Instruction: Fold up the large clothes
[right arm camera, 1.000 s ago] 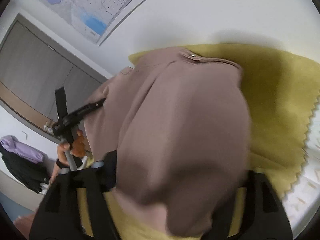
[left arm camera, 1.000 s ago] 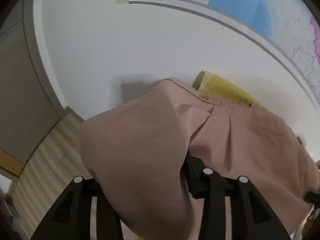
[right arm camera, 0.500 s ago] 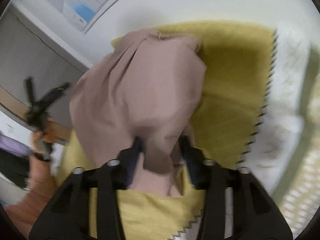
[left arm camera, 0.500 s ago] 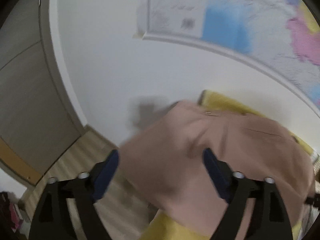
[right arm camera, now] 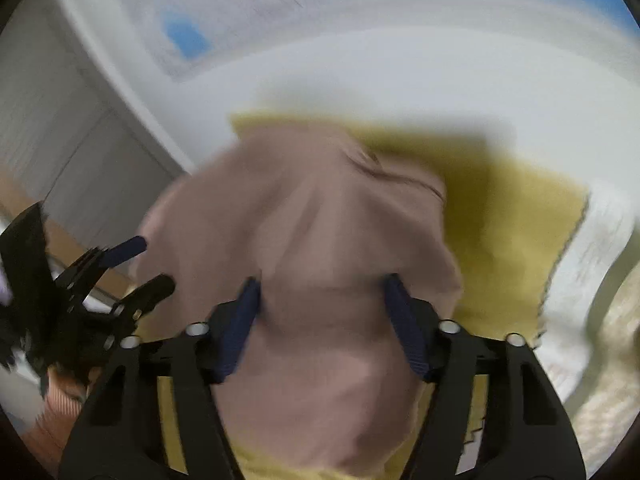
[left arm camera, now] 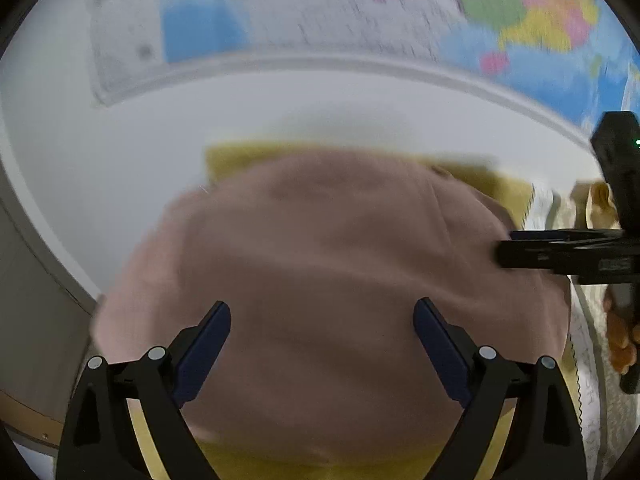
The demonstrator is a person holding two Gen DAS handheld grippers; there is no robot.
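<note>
One garment, one cloth, two grippers, one map
A single dusty-pink garment (left arm camera: 328,264) lies bunched on a single mustard-yellow cloth (right arm camera: 516,216); two black grippers work over it, the left gripper (left arm camera: 322,334) with its two blue-padded fingers (left arm camera: 204,348) spread wide, the right gripper (right arm camera: 322,312) likewise showing two blue pads (right arm camera: 404,324) set apart with pink fabric between them; one coloured wall map (left arm camera: 400,12) hangs behind; one white quilted cover (right arm camera: 600,264) shows beside the yellow cloth, blurred
</note>
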